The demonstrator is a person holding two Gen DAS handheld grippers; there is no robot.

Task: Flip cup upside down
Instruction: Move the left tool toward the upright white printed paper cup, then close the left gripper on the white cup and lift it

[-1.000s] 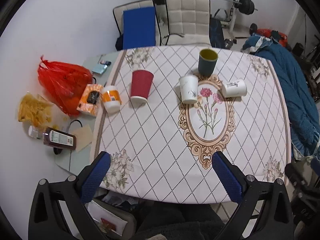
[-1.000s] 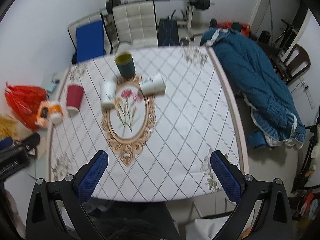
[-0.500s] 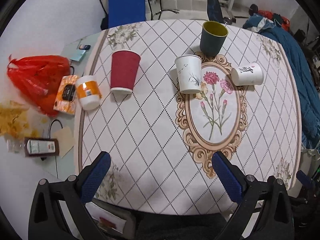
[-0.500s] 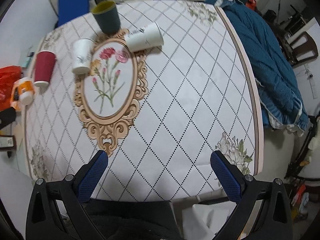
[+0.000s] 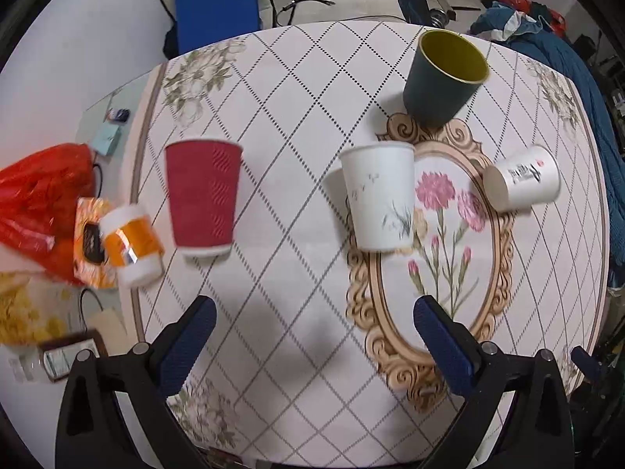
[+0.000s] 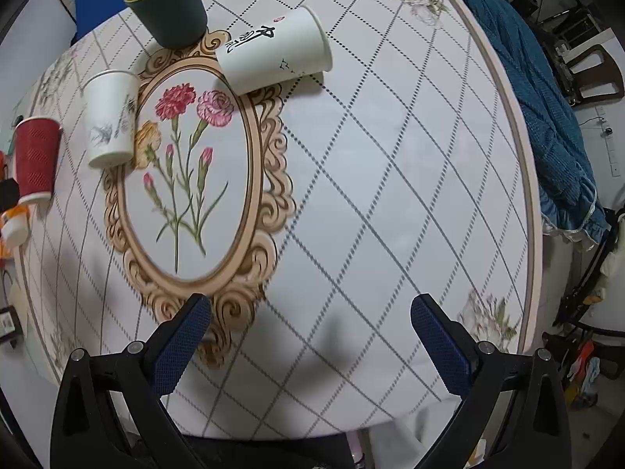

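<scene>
Several cups stand on the patterned tablecloth [image 5: 297, 179]. A red ribbed cup [image 5: 201, 195] and a white cup with a plant print [image 5: 379, 195] stand upright. A dark green cup with a yellow inside [image 5: 445, 74] stands upright, mouth up. A white cup with black lettering [image 5: 521, 183] lies on its side. They also show in the right wrist view: green cup [image 6: 168, 4], lying cup [image 6: 273, 51], white cup [image 6: 111, 117], red cup [image 6: 35, 156]. My left gripper [image 5: 312, 336] and right gripper [image 6: 310, 330] are open, empty, above the table's near part.
An orange-banded white cup [image 5: 133, 246], an orange box [image 5: 91, 242] and a red plastic bag [image 5: 39, 199] sit at the table's left edge. Chairs [image 5: 218, 0] stand behind the table. A blue blanket [image 6: 547, 97] lies to the right.
Both grippers have moved forward and down toward the table; the cups appear larger and closer. No cup has moved. Both grippers stay open.
</scene>
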